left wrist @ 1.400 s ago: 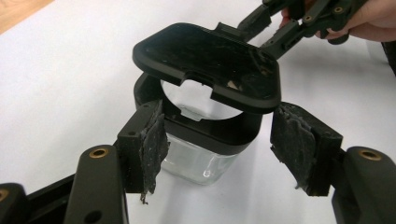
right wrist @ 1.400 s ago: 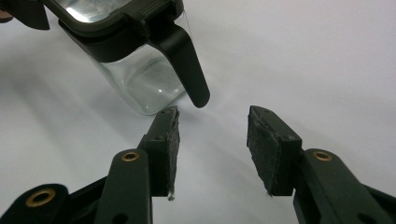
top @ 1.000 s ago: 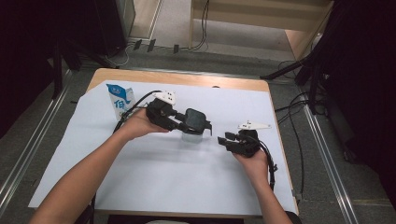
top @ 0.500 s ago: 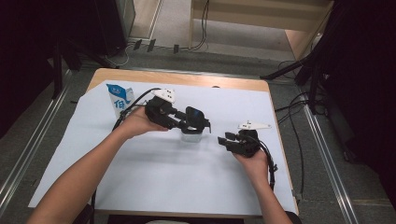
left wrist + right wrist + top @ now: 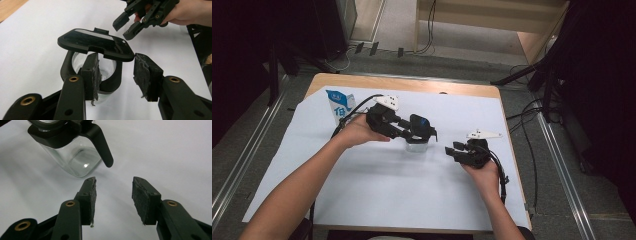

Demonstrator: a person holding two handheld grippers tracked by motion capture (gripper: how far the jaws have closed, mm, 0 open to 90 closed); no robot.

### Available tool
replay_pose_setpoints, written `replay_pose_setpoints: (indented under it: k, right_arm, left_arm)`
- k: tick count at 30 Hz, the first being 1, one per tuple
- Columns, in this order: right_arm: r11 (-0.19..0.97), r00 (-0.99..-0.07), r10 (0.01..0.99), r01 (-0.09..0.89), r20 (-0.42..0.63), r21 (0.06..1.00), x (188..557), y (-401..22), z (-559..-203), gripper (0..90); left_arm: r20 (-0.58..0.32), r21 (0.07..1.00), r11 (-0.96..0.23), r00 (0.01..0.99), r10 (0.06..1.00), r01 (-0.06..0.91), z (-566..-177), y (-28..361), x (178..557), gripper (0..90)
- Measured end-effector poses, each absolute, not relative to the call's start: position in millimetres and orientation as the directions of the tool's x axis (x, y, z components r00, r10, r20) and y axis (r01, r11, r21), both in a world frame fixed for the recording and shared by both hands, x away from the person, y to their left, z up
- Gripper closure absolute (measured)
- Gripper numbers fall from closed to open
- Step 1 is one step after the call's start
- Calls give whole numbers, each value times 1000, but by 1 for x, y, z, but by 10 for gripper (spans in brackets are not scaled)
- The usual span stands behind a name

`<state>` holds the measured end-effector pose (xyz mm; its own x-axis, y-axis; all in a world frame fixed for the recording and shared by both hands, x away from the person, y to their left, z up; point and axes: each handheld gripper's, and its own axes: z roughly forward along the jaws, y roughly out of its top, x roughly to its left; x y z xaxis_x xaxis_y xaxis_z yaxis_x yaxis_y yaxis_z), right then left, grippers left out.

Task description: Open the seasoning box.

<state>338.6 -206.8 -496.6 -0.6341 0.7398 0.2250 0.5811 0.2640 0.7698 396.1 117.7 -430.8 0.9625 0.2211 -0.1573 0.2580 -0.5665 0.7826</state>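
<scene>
A small clear glass jar (image 5: 417, 146) with a black collar stands on the white sheet at mid-table. Its black flip lid (image 5: 95, 43) is raised and tilted above the mouth. My left gripper (image 5: 116, 72) reaches over the jar from the left. One pad (image 5: 92, 75) sits under the lid's front edge at the mouth, and the other pad (image 5: 146, 76) stands clear beside the lid's corner. Nothing is pressed between them. My right gripper (image 5: 452, 149) hovers just right of the jar (image 5: 72, 157), open, aimed at it with an empty gap (image 5: 113, 195).
A blue and white milk carton (image 5: 339, 106) stands at the back left, behind my left hand. A white sheet (image 5: 387, 195) covers most of the wooden table (image 5: 412, 85). Cables trail from both grippers. Floor and dark furniture surround the table.
</scene>
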Motion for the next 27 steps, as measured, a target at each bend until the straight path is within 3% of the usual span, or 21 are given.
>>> replay_pose_setpoints:
  k: [10,15,27]
  right_arm:
    - [267,-634,741,582,223,768,339,-206,-497,550]
    - [268,-634,740,581,222,768,339,-206,-497,551]
    - [271,-638,738,580,222,768,339,-205,-497,556]
  left_arm:
    - [-147,799,-549,965,216,245,-419,123,398,660]
    - [-149,804,-543,966,213,244,-419,122,399,757]
    - [-145,793,-548,957,252,264,-428,131,400,759]
